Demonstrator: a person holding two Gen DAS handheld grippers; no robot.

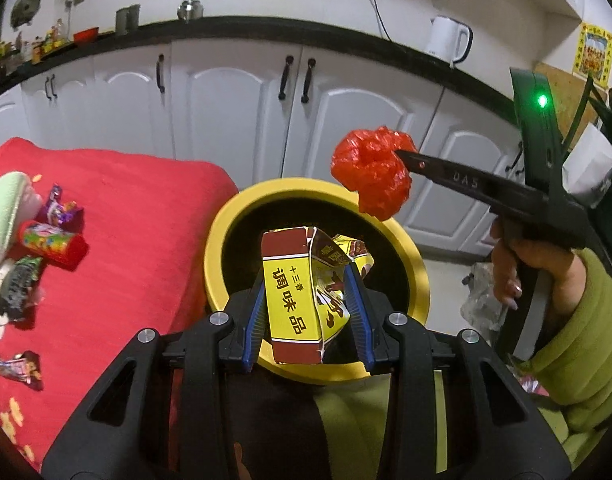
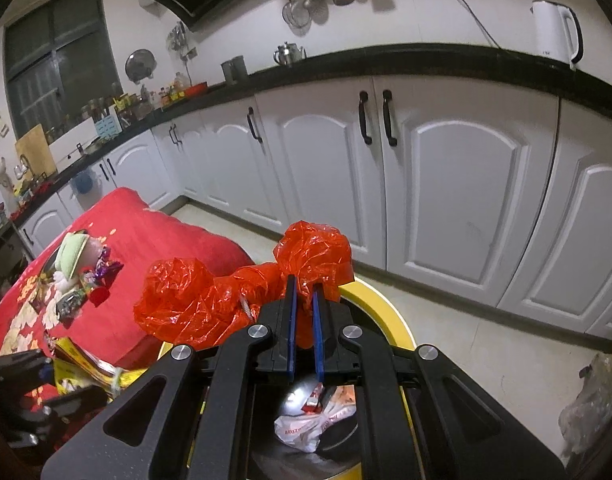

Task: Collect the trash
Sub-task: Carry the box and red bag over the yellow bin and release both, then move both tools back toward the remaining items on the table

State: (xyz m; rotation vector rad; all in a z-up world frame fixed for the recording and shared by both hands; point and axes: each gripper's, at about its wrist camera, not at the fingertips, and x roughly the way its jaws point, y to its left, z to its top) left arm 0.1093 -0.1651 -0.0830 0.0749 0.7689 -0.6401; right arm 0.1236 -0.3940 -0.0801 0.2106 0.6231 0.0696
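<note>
My left gripper (image 1: 308, 276) is shut on a crushed yellow and maroon seasoning box (image 1: 291, 300), which hangs over the mouth of the yellow bin (image 1: 215, 240). My right gripper (image 2: 303, 286) is shut on a crumpled red plastic bag (image 2: 209, 300). In the left wrist view that red bag (image 1: 372, 170) hangs above the bin's far right rim, pinched at the right gripper's tips (image 1: 398, 154). The right wrist view looks down into the yellow bin (image 2: 394, 316), where a white wrapper (image 2: 306, 428) and other scraps lie. The box (image 2: 89, 364) and the left gripper (image 2: 45, 384) show at that view's lower left.
A table under a red cloth (image 1: 137, 216) stands left of the bin, with several candy wrappers (image 1: 61, 210), a colourful tube (image 1: 51, 242) and a soft toy (image 1: 5, 204) on it. White cabinets (image 1: 233, 120) run behind. A clear plastic bag (image 2: 594, 404) lies on the floor at right.
</note>
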